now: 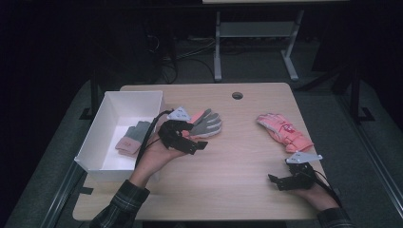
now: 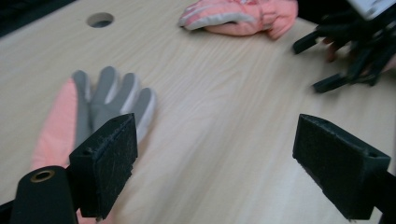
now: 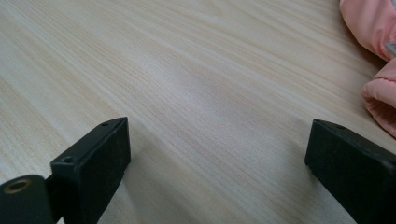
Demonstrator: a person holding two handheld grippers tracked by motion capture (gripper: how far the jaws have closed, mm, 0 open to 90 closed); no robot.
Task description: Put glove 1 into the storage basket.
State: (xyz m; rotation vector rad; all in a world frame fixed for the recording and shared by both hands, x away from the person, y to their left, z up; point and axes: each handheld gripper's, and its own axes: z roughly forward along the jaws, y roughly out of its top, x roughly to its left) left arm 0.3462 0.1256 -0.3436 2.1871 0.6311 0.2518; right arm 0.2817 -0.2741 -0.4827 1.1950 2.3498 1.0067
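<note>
One grey-and-pink glove (image 1: 205,123) lies palm-up, fingers spread, beside the left gripper (image 1: 187,137); both grippers' jaws wide.

High view – overhead, facing forward, whole table (image 1: 228,161) seen from afar. Gripper views – low and close over the tabletop; both catch the pink glove (image 2: 243,16) also seen from above.

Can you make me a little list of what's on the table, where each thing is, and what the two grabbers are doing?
table: light wood table with a round hole near the far edge
box: white box at the left edge, a small glove inside
middle glove: grey and pink glove, flat, palm up
right glove: pink glove, lying alone
left gripper: open, beside the grey and pink glove, holding nothing
right gripper: open, near the front edge, holding nothing
</note>
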